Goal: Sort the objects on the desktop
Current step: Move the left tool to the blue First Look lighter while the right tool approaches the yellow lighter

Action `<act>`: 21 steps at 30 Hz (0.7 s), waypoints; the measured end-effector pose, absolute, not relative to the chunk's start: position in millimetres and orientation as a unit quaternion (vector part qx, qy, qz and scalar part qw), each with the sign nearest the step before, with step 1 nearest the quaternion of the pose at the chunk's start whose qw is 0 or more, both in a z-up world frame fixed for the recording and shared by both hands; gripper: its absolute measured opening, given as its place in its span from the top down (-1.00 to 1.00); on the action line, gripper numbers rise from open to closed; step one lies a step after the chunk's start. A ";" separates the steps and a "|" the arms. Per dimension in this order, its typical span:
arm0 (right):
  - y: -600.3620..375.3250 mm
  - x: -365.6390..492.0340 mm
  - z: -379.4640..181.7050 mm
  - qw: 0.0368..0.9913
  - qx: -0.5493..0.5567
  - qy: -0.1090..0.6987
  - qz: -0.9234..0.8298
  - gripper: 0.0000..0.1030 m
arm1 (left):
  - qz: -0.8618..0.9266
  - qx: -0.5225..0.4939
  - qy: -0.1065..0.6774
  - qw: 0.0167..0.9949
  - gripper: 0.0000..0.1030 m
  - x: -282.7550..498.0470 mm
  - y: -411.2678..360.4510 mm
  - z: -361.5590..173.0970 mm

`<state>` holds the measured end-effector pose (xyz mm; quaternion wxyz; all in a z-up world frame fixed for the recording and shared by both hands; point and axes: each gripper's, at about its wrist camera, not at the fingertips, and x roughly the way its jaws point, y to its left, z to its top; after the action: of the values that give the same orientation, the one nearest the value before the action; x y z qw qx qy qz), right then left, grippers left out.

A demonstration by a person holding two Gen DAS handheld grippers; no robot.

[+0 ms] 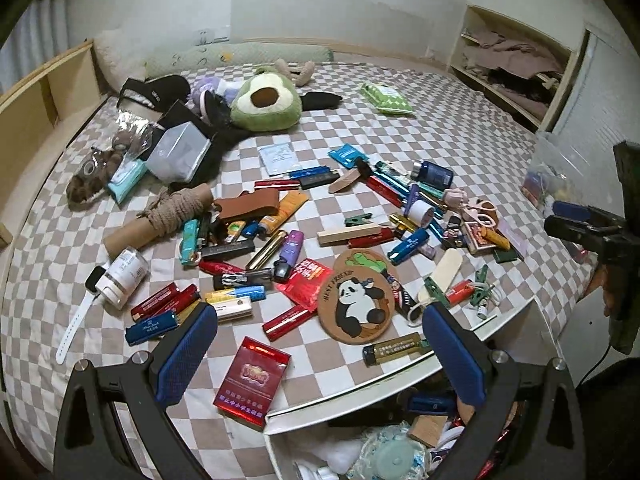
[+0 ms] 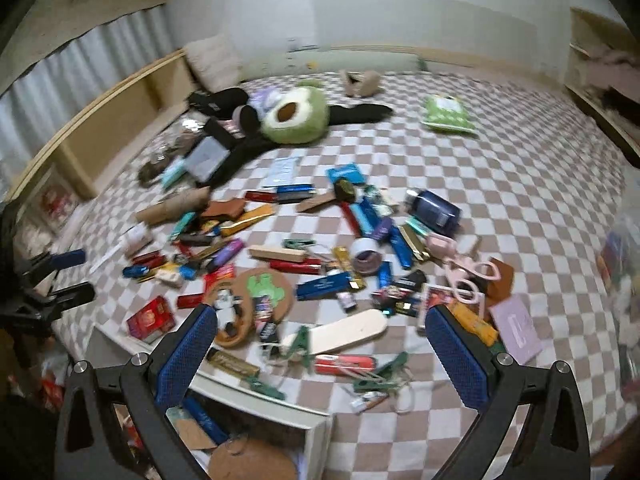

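Sprawling across a checkered bed sheet (image 1: pixel 460 128), a jumble of lighters, clips and small packets awaits sorting, with a round panda coaster (image 1: pixel 358 298) and a red cigarette pack (image 1: pixel 252 382) lying nearest a white bin (image 1: pixel 360 388) that already holds assorted items. Both grippers hover above the bin's near edge: the left gripper (image 1: pixel 320 360) and the right gripper (image 2: pixel 320 360) each have their 2 blue-padded fingers spread wide, holding nothing. An avocado plush toy (image 1: pixel 266 104) rests farther up the bed, well apart from the clutter.
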<state>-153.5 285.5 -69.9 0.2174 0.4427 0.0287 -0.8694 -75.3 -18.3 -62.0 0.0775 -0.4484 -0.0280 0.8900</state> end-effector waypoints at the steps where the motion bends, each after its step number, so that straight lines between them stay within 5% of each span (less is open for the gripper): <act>1: 287.8 -155.8 -72.4 0.209 0.445 0.032 -0.870 -1.00 | 0.890 -0.448 -0.032 0.075 -1.00 -76.4 -21.1 -61.7; 21: 336.2 -185.4 -129.4 0.159 0.510 0.007 -0.845 -1.00 | 0.869 -0.488 -0.080 -0.027 -1.00 -94.6 -109.1 -99.0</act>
<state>-185.4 336.2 -129.4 0.1592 0.5097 0.0066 -0.8455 -94.6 -109.1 -99.0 -0.0265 -0.4876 -0.0803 0.8690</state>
